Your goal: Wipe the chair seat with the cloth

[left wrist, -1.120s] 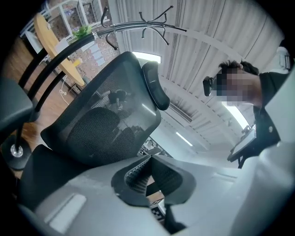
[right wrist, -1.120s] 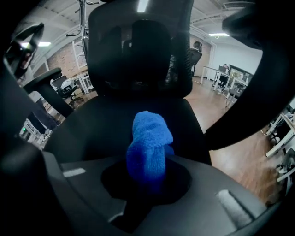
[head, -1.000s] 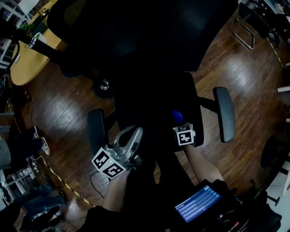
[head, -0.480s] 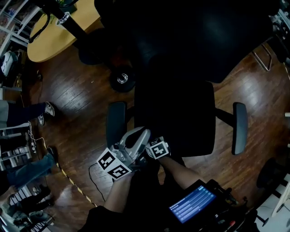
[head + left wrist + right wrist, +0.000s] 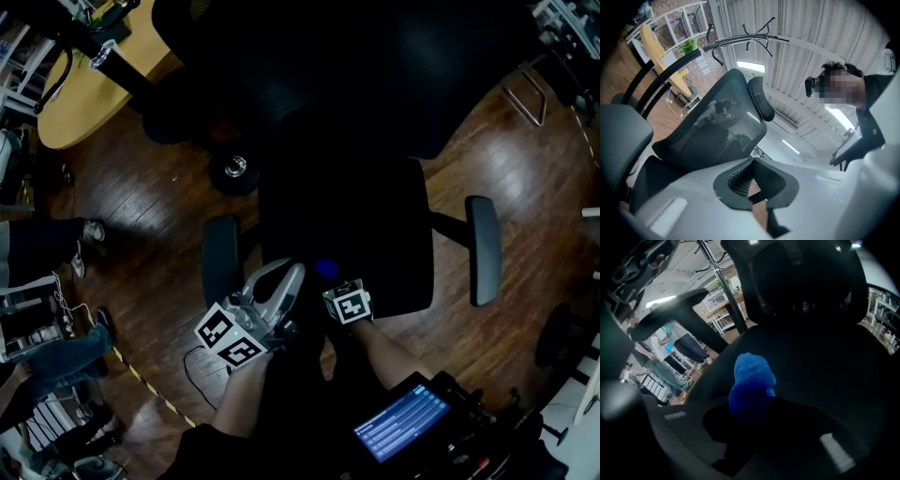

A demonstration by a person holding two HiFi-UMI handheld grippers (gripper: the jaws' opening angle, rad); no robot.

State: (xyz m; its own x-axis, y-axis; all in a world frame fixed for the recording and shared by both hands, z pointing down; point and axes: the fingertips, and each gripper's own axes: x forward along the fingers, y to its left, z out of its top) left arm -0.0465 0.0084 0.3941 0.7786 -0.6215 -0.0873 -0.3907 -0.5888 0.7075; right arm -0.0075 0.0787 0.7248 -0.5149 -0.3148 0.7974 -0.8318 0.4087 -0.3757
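Observation:
A black office chair fills the head view; its seat (image 5: 356,225) lies in the middle, dark and hard to read. My right gripper (image 5: 330,281) is at the seat's front left corner, shut on a blue fluffy cloth (image 5: 325,269). In the right gripper view the cloth (image 5: 751,385) bulges out from between the jaws and rests on the seat (image 5: 811,362). My left gripper (image 5: 286,281) hovers by the left armrest (image 5: 221,261), tilted up off the seat; its jaws are shut with nothing between them. In the left gripper view it points at the mesh backrest (image 5: 712,129).
The right armrest (image 5: 483,248) sticks out over a dark wooden floor (image 5: 150,216). A round wooden table (image 5: 80,89) stands at the upper left. A person's legs and shoes (image 5: 56,239) are at the left edge. A chair-base caster (image 5: 234,169) lies beside the seat.
My right gripper with the cloth has swept across the seat front, left and then slightly back right. The left gripper has stayed by the left armrest.

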